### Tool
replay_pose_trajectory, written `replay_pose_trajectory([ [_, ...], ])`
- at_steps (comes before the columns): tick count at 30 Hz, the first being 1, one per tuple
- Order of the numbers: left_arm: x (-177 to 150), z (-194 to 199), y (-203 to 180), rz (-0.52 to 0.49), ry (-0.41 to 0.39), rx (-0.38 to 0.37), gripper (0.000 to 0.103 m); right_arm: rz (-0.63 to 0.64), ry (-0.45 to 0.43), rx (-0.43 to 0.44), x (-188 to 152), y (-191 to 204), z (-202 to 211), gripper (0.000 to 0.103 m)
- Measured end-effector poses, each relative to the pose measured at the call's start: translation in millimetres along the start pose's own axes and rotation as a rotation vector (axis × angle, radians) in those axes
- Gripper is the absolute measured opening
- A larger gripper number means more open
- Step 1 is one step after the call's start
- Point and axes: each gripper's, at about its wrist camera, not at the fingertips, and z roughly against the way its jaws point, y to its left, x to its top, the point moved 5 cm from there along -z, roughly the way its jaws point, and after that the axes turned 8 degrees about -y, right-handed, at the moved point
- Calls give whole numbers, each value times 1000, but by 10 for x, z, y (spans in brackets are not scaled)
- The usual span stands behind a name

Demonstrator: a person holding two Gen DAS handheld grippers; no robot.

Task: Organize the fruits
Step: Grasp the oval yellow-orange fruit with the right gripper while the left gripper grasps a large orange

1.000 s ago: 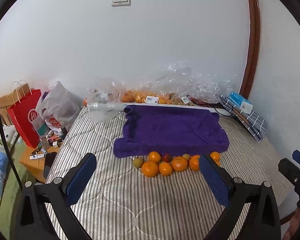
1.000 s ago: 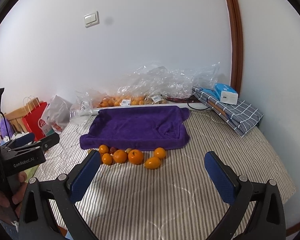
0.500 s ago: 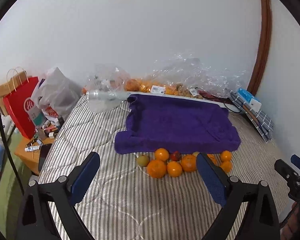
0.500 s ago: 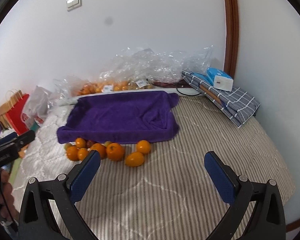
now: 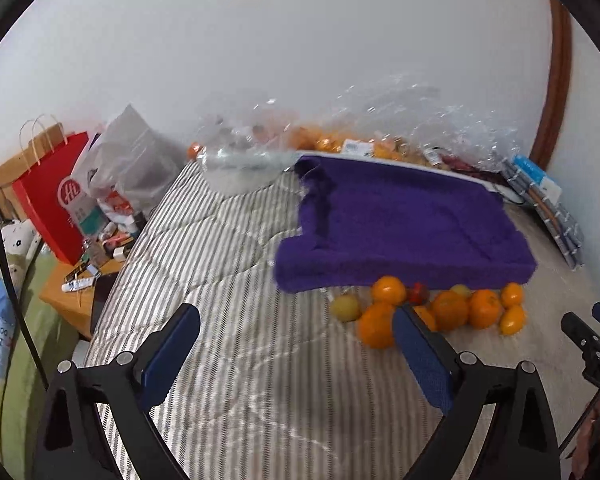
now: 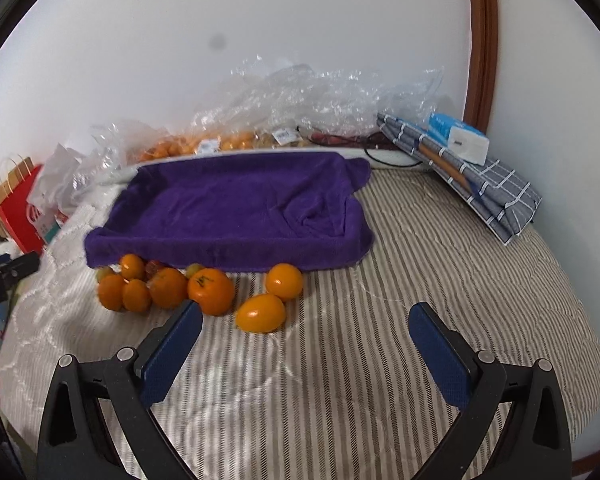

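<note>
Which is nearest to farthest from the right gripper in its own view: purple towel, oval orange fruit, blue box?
From the right gripper, jaws open:
1. Oval orange fruit, just ahead, slightly left.
2. Purple towel, behind the fruit, mid-bed.
3. Blue box, far right, on the checked cloth by the wall.

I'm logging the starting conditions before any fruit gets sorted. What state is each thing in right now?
Left gripper: open, holding nothing.
Right gripper: open, holding nothing.
Purple towel-lined tray: no fruit in it.
Loose fruits: clustered on the bed along the tray's near edge.
Oval orange fruit: lying on its side, nearest the right gripper.
Clear plastic bags: crumpled against the wall.
</note>
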Motion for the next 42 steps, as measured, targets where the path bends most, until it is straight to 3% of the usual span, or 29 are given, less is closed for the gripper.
replay_pose_trajectory([
  [2,-69,-97,62,11,30,-3,97,8,23,-8,-50,-2,-103,97],
  [5,-160,-195,112,29,56,-19,88,-2,64,17,-138,-8,-265,92],
  [11,-288,-334,80,21,78,-48,87,-25,124,92,-267,61,-522,76],
  [19,-360,-520,-37,40,122,-107,88,3,157,123,-312,229,-786,72],
  [25,-369,-564,-206,64,129,-196,87,25,148,138,-286,293,-808,54],
  [28,-363,-585,-331,32,125,-204,87,34,143,157,-290,321,-792,45],
  [35,-373,-712,-517,32,153,-233,76,21,145,171,-336,249,-719,45],
  [38,-388,-771,-559,47,170,-252,65,16,145,174,-377,177,-656,45],
  [42,-376,-811,-569,42,152,-243,61,-1,146,175,-421,81,-604,45],
])
